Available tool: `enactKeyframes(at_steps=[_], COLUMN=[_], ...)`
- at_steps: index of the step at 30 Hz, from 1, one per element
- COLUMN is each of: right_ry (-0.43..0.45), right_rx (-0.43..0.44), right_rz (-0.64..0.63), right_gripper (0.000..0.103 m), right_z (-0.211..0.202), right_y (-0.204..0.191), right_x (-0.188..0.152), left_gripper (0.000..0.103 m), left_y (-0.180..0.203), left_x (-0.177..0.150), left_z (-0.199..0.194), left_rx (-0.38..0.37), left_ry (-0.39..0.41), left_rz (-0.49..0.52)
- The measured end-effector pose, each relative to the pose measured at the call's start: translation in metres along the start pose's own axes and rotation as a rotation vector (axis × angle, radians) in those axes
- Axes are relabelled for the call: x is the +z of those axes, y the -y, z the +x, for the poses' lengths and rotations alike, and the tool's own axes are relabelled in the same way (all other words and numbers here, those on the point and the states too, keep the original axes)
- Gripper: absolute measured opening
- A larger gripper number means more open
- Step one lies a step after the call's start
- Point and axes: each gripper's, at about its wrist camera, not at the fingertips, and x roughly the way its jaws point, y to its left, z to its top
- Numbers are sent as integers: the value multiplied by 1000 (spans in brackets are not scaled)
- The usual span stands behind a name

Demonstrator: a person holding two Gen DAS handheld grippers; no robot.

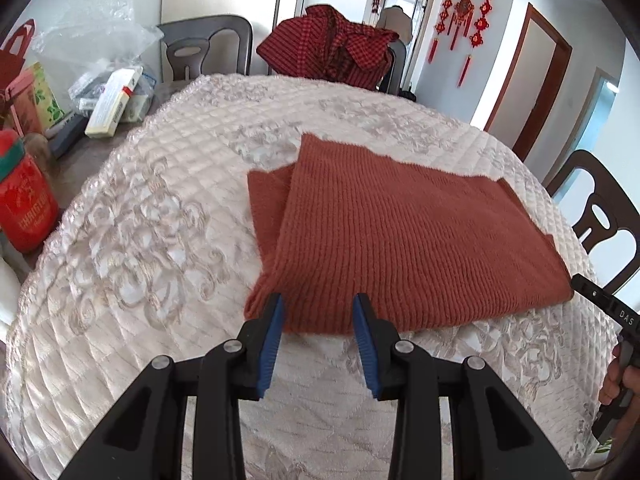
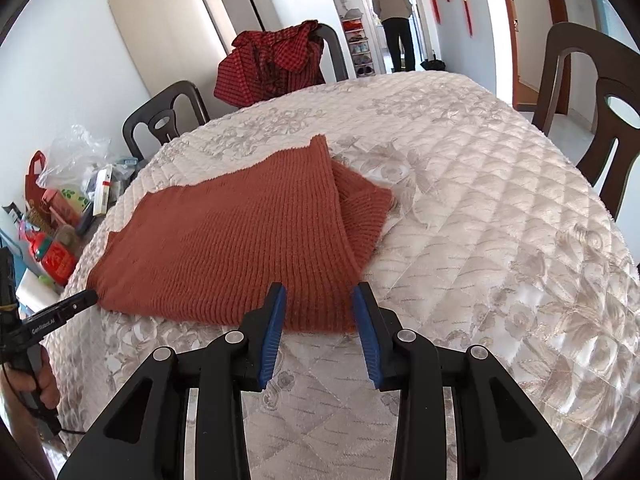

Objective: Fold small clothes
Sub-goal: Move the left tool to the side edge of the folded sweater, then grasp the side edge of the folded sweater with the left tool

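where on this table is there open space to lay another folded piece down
Bare quilted cover lies to the right of the rust knit garment, up to the brown chair. Another bare patch sits between the garment and the plaid cloth. The table's left edge is crowded with boxes and bags.

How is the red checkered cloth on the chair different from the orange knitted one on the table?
The red checkered cloth hangs bunched and rumpled over a chair back, while the orange knitted cloth lies flat and folded on the quilted table cover. The checkered one has a pattern of small dark squares; the knitted one is a plain rust colour with ribbed lines. The checkered one sits far behind the table; the knitted one lies right at the tongs. Both are reddish fabric.
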Motion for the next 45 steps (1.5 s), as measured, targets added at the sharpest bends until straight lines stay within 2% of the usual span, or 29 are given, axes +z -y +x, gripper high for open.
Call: enactKeyframes(at_steps=[4,6,7,9,12,21,28,35,45], right_ry=[26,2,-9,-20,-11,12,46,10,-67], right_rx=[12,-3,-10,-30,-46,-78,-29,60,147], right_rz=[8,4,3,9,20,13,-28,-136,-272], right_gripper=[36,36,32,21,17,17,17,17,17], right_z=[-3,5,8,12,9,-1,-10,7,52], right_y=[1,2,4,8,16,16,-4,-46,-110], right_x=[2,0,-1,-2,0,4,13,15,17], left_gripper=[38,38,38,38,38,38,38,38,38], left_y=[-2,-6,-9,-17,-19,-25,-25,-24,-41], left_x=[5,5,4,2,1,-1,5,13,40], left_z=[5,13,18,23,21,13,9,14,54], left_rx=[52,95,106,84,79,76,74,42,-129], left_ry=[17,0,-14,-32,-25,-17,1,16,-23], left_rz=[6,9,-1,-32,-34,-46,-38,-28,-117])
